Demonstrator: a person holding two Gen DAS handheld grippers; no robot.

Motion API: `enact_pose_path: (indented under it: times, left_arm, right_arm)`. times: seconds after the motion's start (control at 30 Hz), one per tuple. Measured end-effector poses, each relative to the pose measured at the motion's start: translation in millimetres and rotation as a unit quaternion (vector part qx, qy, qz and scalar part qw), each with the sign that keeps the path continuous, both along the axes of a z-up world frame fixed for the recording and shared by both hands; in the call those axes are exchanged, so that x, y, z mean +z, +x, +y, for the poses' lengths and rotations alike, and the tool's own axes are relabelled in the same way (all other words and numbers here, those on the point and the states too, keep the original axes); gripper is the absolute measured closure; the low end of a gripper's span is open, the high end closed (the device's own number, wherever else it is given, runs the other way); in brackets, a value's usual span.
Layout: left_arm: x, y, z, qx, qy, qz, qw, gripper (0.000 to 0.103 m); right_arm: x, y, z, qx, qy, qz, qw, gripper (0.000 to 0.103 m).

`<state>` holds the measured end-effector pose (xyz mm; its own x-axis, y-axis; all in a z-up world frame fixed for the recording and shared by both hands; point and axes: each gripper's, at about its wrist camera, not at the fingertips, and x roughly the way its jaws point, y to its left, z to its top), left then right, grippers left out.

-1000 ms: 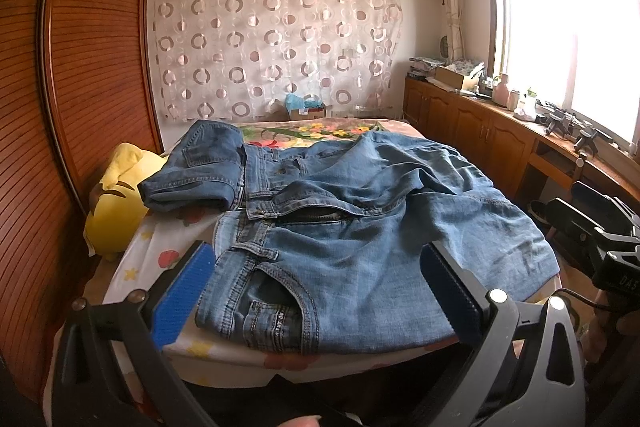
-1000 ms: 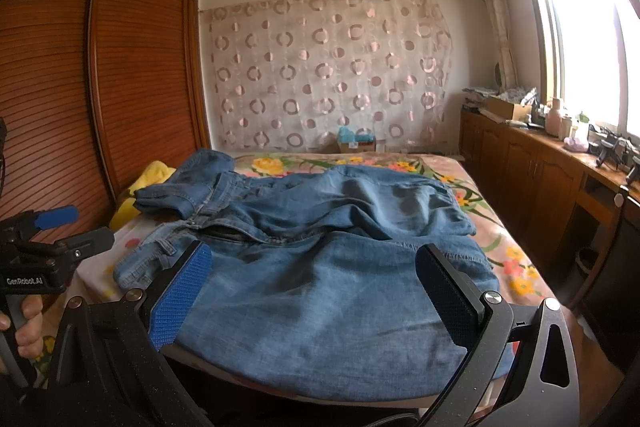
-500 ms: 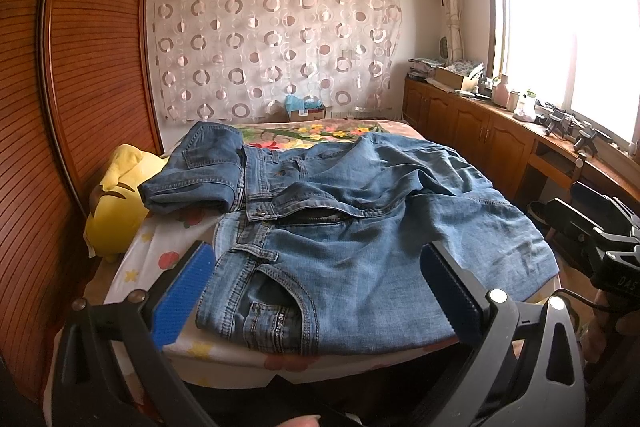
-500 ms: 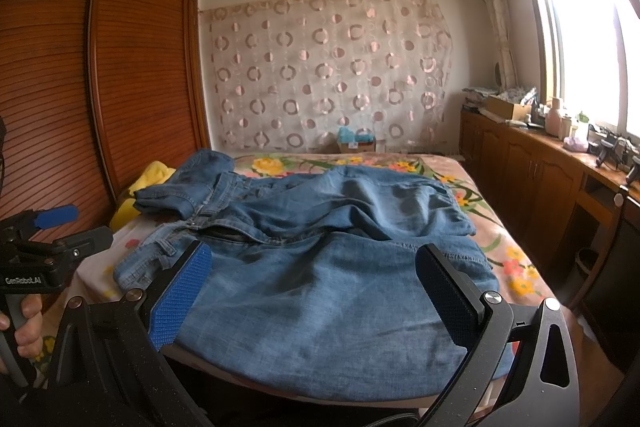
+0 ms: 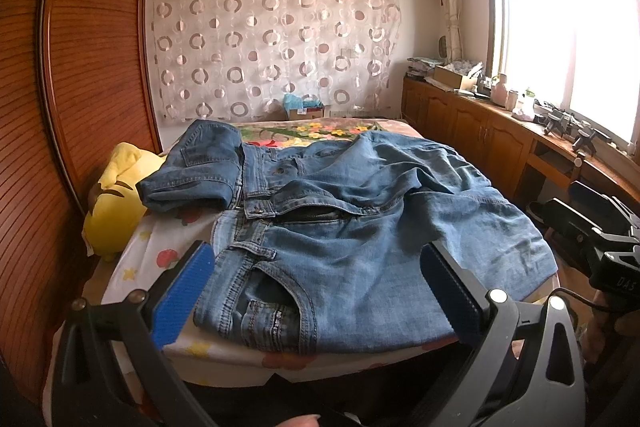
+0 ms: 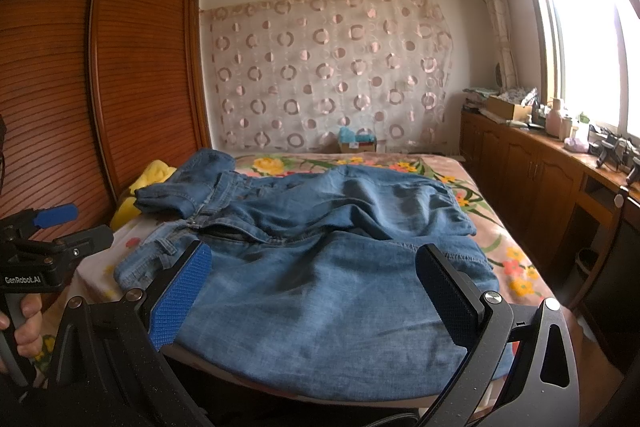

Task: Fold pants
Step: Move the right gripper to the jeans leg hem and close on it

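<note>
While jaws gape, jeans [image 5: 360,227] beyond fingers [image 5: 184,291]

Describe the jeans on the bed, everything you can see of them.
The jeans are faded blue denim, spread rumpled and unfolded across the floral bedspread. The waistband faces the wardrobe side, fly unzipped, front pocket near the bed's edge. One part is doubled back beside a yellow plush. Neither tool touches them.

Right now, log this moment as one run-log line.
task: fold pants | jeans: spread unfolded on bed | left gripper: open, empty | right gripper: open, empty | stage: pre-grasp
</note>
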<state>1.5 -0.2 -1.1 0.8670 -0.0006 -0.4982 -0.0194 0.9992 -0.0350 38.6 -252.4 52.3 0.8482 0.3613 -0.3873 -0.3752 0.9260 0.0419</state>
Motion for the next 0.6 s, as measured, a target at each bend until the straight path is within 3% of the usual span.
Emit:
enact_pose_path:
  times: [0.2,0.6]
  left_arm:
    - [-6,9,3,-0.004,-0.001,0.016,0.9999,0.0]
    - [-30,21,9,-0.009,0.003,0.048,0.9988,0.0]
  right_arm:
    - [3,4,-4,-0.003,0.0,0.006,1.0,0.0]
    - [-26,21,-31,-0.024,-0.021,0.031,0.999,0.0]
